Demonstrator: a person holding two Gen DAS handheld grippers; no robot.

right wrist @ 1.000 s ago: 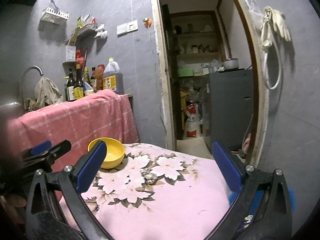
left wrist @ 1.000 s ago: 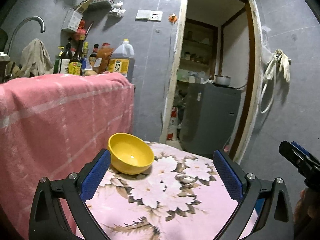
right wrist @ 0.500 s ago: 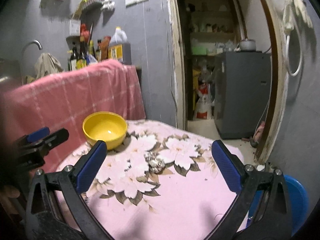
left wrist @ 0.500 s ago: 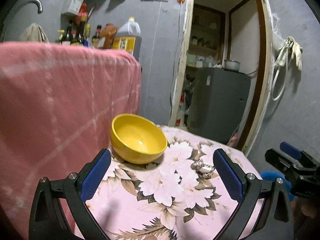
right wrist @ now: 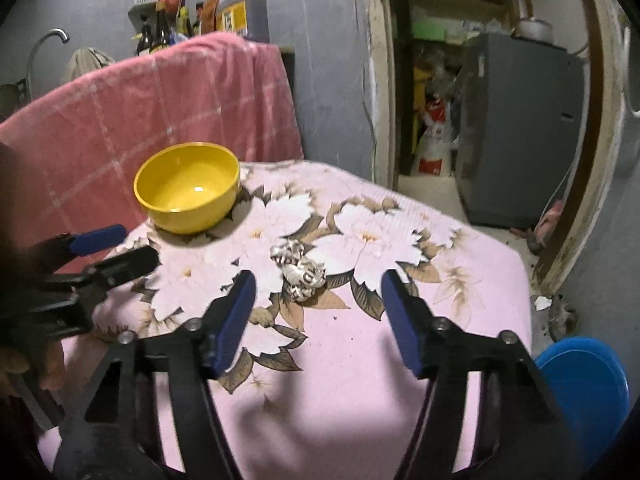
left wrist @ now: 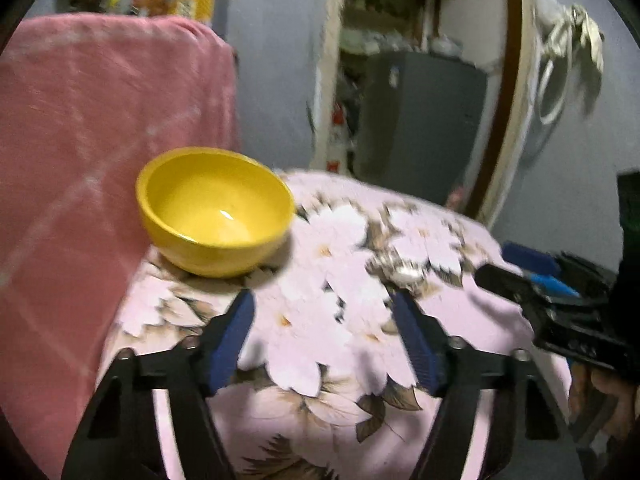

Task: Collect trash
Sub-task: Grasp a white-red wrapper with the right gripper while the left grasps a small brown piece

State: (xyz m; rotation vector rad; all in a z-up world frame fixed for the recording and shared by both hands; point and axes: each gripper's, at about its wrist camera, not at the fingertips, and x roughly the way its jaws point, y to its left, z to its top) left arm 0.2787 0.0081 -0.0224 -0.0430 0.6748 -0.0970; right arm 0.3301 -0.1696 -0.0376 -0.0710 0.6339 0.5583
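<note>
The right hand-held gripper [right wrist: 316, 296] hovers low over a desk [right wrist: 360, 360] covered in a pink floral cloth. Its blue-padded jaws have just been closing, yet they remain apart and grip nothing. A crumpled wad of printed paper [right wrist: 298, 270], the trash, lies on the cloth just beyond the fingertips, at about twelve o'clock from them. The left hand-held gripper [left wrist: 322, 312] also hangs over the desk, jaws likewise just narrowed, parted and empty. In its blurred view the wad seems to lie at about one o'clock. A yellow bowl [right wrist: 187, 186] stands at ten o'clock, beside a hanging pink towel [right wrist: 160, 92]. A blue bin [right wrist: 584, 392] sits at four o'clock, below the desk edge.
</note>
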